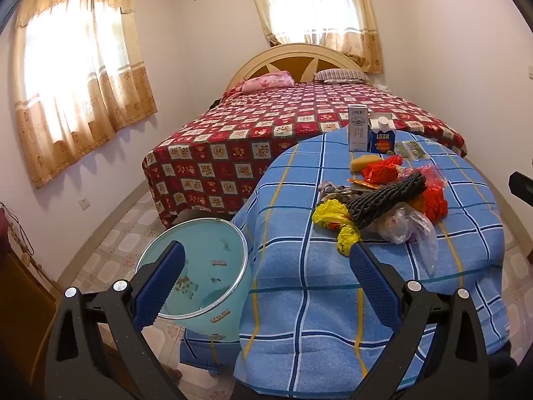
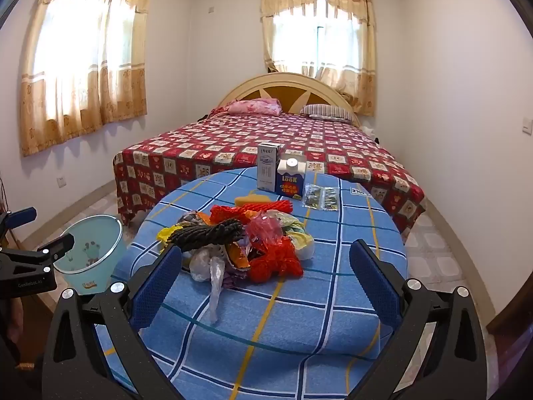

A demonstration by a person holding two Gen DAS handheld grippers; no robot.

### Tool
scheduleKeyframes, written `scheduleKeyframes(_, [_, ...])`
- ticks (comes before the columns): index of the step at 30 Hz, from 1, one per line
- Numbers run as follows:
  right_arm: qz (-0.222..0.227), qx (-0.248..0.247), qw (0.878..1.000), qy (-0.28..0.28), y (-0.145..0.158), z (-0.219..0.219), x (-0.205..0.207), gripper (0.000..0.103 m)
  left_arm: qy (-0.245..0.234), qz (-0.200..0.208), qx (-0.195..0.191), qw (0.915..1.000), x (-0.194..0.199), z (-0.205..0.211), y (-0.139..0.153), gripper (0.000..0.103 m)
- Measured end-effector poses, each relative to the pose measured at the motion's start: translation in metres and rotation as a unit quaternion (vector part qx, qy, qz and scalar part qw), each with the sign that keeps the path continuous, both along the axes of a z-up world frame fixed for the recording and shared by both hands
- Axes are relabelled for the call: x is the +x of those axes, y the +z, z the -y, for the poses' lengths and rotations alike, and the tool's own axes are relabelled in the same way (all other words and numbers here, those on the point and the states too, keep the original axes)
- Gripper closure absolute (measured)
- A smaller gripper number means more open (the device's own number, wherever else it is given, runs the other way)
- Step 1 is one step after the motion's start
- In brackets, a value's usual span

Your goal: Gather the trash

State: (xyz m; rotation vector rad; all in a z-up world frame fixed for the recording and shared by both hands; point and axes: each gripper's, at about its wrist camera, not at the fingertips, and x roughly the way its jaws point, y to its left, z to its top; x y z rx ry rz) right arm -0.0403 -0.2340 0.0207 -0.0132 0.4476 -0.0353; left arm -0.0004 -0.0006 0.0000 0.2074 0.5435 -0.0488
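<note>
So both grippers are spread wide with nothing in them: left gripper hangs between the light-blue bin on the floor and the table, right gripper faces the trash pile on the blue checked cloth. Two cartons stand behind the pile.

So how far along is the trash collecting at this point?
Nothing looks done: the bin beside the table shows no trash inside. Nothing is in hand: the left gripper and right gripper are both open and empty. Left: the whole trash pile, the two cartons and the packets behind it.
</note>
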Motion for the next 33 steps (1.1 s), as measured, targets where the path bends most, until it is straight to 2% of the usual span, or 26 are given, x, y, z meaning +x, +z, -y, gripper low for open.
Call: scheduleKeyframes(33, [-0.002, 0.001, 1.0, -0.001, -0.0022, -0.0004, 0.0003, 0.005, 0.008, 0.005, -0.004, 0.9999, 0.0026, -0.0035, 0.0019, 0.006])
